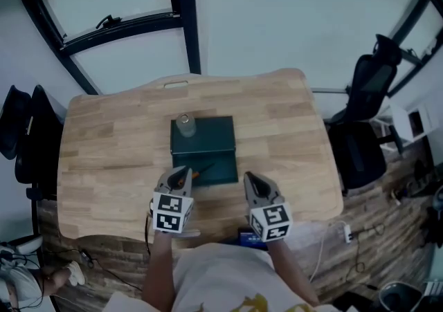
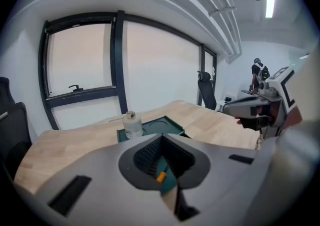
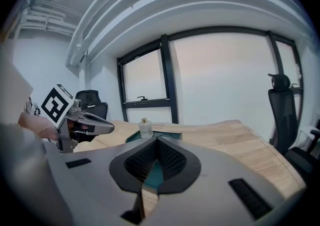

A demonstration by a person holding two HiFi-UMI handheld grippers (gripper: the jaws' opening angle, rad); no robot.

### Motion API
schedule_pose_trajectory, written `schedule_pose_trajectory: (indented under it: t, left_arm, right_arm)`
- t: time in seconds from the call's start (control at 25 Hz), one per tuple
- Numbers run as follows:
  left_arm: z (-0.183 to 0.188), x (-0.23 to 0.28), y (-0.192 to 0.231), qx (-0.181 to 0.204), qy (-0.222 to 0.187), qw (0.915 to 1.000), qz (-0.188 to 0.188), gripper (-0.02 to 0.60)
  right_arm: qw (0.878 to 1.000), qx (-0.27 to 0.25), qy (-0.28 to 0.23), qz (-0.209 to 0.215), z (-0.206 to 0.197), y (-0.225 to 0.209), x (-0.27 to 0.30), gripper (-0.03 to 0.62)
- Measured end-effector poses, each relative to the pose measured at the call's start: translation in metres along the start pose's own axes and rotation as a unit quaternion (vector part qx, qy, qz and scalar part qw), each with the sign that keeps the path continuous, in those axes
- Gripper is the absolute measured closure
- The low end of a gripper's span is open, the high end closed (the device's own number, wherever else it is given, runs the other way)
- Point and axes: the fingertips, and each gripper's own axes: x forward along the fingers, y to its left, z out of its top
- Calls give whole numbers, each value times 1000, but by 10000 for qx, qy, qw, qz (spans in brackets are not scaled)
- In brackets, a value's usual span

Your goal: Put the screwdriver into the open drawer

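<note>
A dark green box (image 1: 205, 136) stands mid-table, its open drawer (image 1: 223, 172) pulled toward me. The screwdriver (image 1: 203, 170), with an orange handle and a dark shaft, lies slanted in the drawer. My left gripper (image 1: 181, 172) hangs over the handle end with its jaws together. In the left gripper view, the orange handle (image 2: 161, 175) shows through the gap below the fingertips, not pinched. My right gripper (image 1: 250, 178) hovers just right of the drawer, shut and empty. The green drawer (image 3: 151, 174) shows under its jaws in the right gripper view.
A small clear bottle (image 1: 185, 124) stands on the box's far left corner. The wooden table (image 1: 111, 165) has rounded edges. A black office chair (image 1: 367, 96) stands at the right and another (image 1: 21, 131) at the left. Cables lie on the floor at the right.
</note>
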Motion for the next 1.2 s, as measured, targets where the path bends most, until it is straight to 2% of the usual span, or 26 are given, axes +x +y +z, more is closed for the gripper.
schedule_pose_trajectory:
  t: [0.24,0.36,0.56,0.84,1.2]
  left_arm:
    - [22,-22,8,-161,-685,9969,347,581]
    - [22,-29,10,-369,-897,9943,445,581]
    - [22,-38,16,-328,-1018,9925,591,581]
    - [20,-35,16,-407,-1027,9924,540,581]
    - [25,-25,9,-213,-933,9942,491,581]
  right_arm:
    - [9994,-224,-219,-137,14,5,-8,595]
    - [9991,-264,-265,-175,18,8,-10,595]
    - [9991,-299,-265,-166,26,12,-11,595]
    - [9988,-301,-274,-265,25,6,-11,595]
    - [9987,-88,-301,-401,20,-10,-16,595]
